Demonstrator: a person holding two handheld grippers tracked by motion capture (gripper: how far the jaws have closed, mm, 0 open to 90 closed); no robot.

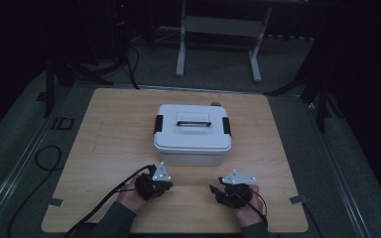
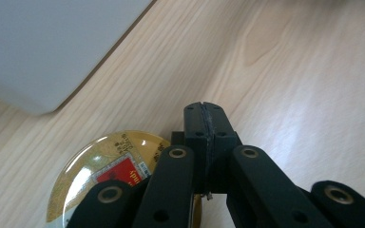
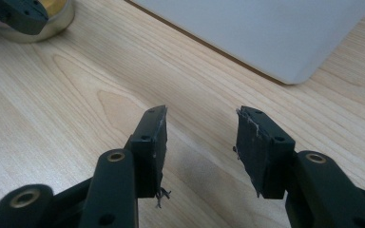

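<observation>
A white lidded box (image 1: pixel 192 131) with a black handle and black side latches stands in the middle of the wooden table (image 1: pixel 109 129). My left gripper (image 1: pixel 163 184) is near the table's front, left of centre. Its jaws are shut with nothing between the pads (image 2: pixel 203 111). A round gold tin (image 2: pixel 102 164) with a red label lies on the table under its linkage. My right gripper (image 1: pixel 215 190) is near the front, right of centre, and stands open and empty (image 3: pixel 202 128). It faces the box's corner (image 3: pixel 266 28), and the tin (image 3: pixel 43 21) lies farther off.
A small dark object (image 1: pixel 216 104) peeks out behind the box's far edge. Black cables (image 1: pixel 99 203) trail from the left gripper off the table's front left. Metal table legs (image 1: pixel 181 49) stand on the floor beyond. Bare wood lies on both sides of the box.
</observation>
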